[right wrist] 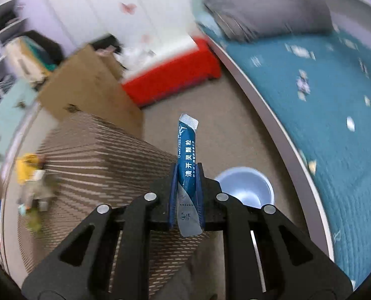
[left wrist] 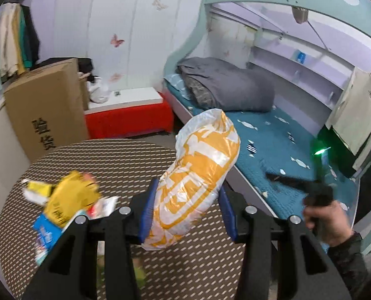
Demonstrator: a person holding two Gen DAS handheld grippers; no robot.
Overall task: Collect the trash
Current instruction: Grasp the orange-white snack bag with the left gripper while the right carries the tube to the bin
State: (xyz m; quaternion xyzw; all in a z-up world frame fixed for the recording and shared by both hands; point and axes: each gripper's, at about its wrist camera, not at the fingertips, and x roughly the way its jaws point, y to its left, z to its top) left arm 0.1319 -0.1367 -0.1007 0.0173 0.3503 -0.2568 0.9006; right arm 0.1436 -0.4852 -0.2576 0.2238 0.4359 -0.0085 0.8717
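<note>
Two fingers around crinkly orange-white plastic bag

A blue stick sachet is pinched upright in the right claw. Below it, a white bowl is seen on the floor, between the patterned counter and the bed.

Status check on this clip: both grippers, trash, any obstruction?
Left gripper shut on orange bag. Right gripper shut on blue sachet. More wrappers on table. Nothing blocking.
</note>
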